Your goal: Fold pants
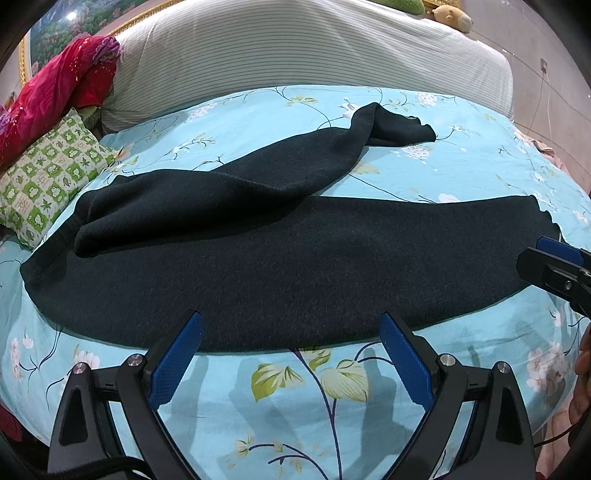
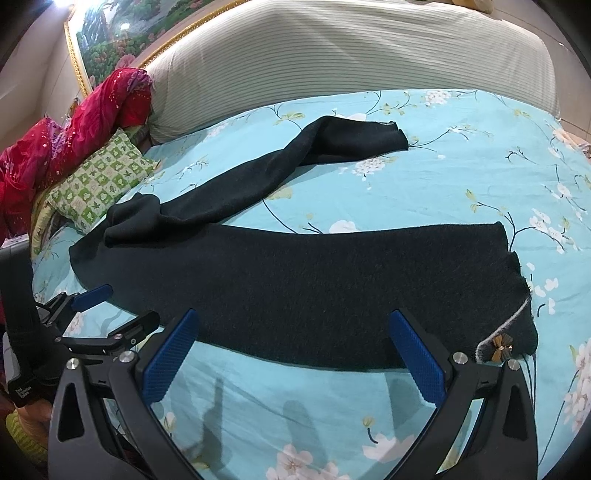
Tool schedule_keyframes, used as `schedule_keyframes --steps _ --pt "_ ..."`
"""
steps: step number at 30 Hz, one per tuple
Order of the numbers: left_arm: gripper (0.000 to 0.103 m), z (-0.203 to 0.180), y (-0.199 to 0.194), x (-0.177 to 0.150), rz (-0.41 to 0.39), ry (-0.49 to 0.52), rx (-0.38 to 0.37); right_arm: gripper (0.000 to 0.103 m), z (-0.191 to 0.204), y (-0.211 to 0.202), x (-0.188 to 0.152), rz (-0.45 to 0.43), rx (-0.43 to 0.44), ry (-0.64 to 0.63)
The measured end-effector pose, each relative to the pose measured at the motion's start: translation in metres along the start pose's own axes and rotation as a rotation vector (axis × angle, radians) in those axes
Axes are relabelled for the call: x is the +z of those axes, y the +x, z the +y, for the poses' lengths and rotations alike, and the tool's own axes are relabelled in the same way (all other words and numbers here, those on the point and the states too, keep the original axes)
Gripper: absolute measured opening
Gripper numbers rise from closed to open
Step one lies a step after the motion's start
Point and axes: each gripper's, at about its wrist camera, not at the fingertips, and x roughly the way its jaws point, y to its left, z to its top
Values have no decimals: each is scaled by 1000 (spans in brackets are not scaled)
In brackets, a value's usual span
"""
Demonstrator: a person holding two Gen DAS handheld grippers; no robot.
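Dark pants (image 1: 280, 269) lie spread on a light blue floral bedsheet (image 1: 280, 413). The near leg lies flat across the bed, its hem at the right with a small bow (image 2: 499, 350). The far leg (image 2: 258, 177) bends away toward the back, rumpled. The pants also show in the right wrist view (image 2: 314, 291). My left gripper (image 1: 291, 325) is open and empty at the pants' near edge. My right gripper (image 2: 295, 325) is open and empty, also at the near edge, closer to the hem. The left gripper's fingers (image 2: 92, 295) show at the left of the right wrist view.
A green patterned pillow (image 1: 48, 181) and a red cloth (image 1: 55, 88) lie at the left. A large striped bolster (image 1: 303, 51) runs along the back of the bed. A plush toy (image 1: 452, 14) sits at the far right back.
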Motion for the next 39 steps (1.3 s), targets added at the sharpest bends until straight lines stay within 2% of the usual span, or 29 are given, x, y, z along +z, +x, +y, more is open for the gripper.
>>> schedule_keyframes --steps 12,24,27,32,39 --pt "97 1 0 2 1 5 -2 103 2 -2 2 -9 10 7" --pt "97 0 4 23 9 47 3 100 -11 0 16 -16 51 51" --pt "97 0 9 34 18 52 -6 96 -18 4 26 -10 79 84" --pt "97 -5 23 64 30 85 -31 80 -31 14 53 -3 138 135" --pt "97 -14 51 116 40 134 -58 78 -57 35 110 10 141 184"
